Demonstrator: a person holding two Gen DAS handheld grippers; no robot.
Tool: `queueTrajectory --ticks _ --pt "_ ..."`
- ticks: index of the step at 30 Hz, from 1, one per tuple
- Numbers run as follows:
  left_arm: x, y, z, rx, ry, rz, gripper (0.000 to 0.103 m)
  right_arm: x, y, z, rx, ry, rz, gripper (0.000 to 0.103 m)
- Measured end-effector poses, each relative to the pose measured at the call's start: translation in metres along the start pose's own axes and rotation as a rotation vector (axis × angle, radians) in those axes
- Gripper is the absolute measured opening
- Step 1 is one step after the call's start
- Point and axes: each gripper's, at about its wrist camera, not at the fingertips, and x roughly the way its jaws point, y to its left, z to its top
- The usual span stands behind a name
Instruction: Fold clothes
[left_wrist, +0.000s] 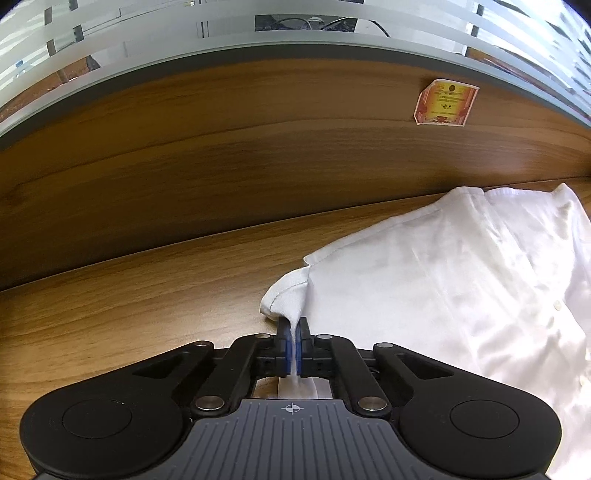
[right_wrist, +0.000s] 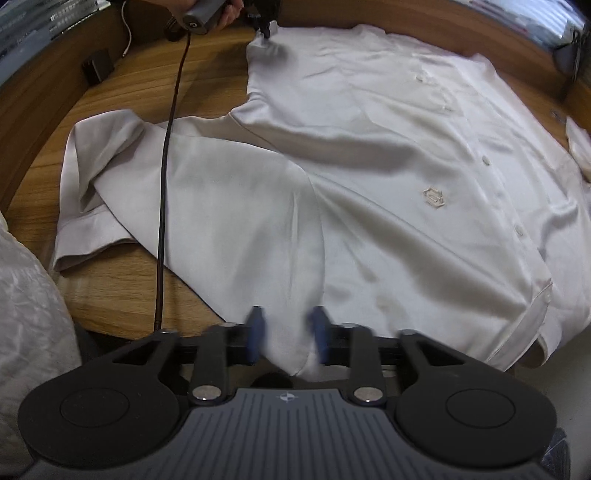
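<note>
A white button-up shirt (right_wrist: 369, 177) lies spread front-up on a wooden table (left_wrist: 129, 295) with a warm, streaked grain. The cloth is thin and faintly glossy, creased in soft folds; small round buttons run down its front and a pale stitched emblem (right_wrist: 433, 196) sits on the chest. One short sleeve (right_wrist: 110, 177) spreads out flat over the wood, its hemmed cuff rumpled.

The left gripper (left_wrist: 294, 341) points steeply down at the table and is clenched on a corner of the shirt's hem — a narrow strip of white fabric is pinched between its blue pads (left_wrist: 284, 343), and the stitched edge bunches into a small fold just beyond them. In the right wrist view this same gripper shows at the far corner of the shirt, a hand (right_wrist: 207, 11) wrapped round its grey handle and a dark cable (right_wrist: 166, 184) trailing across the sleeve.

The right gripper (right_wrist: 288, 338) also tilts steeply down, at the near edge of the shirt. Its blue fingers (right_wrist: 255, 336) are motion-blurred and stand apart with a fold of fabric between them — not pressing it.

A red and yellow sticker (left_wrist: 445, 103) is stuck on the wooden panel behind the table.
</note>
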Motion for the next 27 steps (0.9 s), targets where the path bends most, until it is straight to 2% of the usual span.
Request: queueTrajectory --ticks 1,8,14,18,19,23,24,27 --pt "-0.001 0.001 -0.002 -0.003 -0.002 -0.002 0.004 -0.001 -0.001 0.0 0.007 0.003 0.002 0.004" --pt "-0.011 0.008 0.006 -0.014 -0.054 0.012 0.004 -0.012 -0.003 -0.006 0.081 0.027 0.047 0.003" --pt "-0.019 0.016 0.014 0.018 -0.079 0.054 0.004 -0.019 -0.001 -0.006 0.096 0.019 0.161 0.003" --pt "-0.017 0.022 0.016 0.003 -0.056 0.051 0.005 -0.016 -0.002 -0.003 0.079 0.032 0.23 0.004" --pt "-0.019 0.023 0.015 -0.007 -0.055 0.043 0.007 -0.016 -0.004 -0.002 0.08 0.035 0.242 0.005" --pt "-0.031 0.024 0.011 0.001 -0.079 0.044 0.029 -0.028 -0.016 -0.002 0.1 0.011 0.265 0.013" --pt "-0.035 0.023 0.01 0.005 -0.083 0.043 0.031 -0.033 -0.02 -0.002 0.111 0.0 0.27 0.017" --pt "-0.047 0.022 0.007 0.002 -0.087 0.035 0.035 -0.045 -0.03 0.0 0.144 -0.029 0.255 0.019"
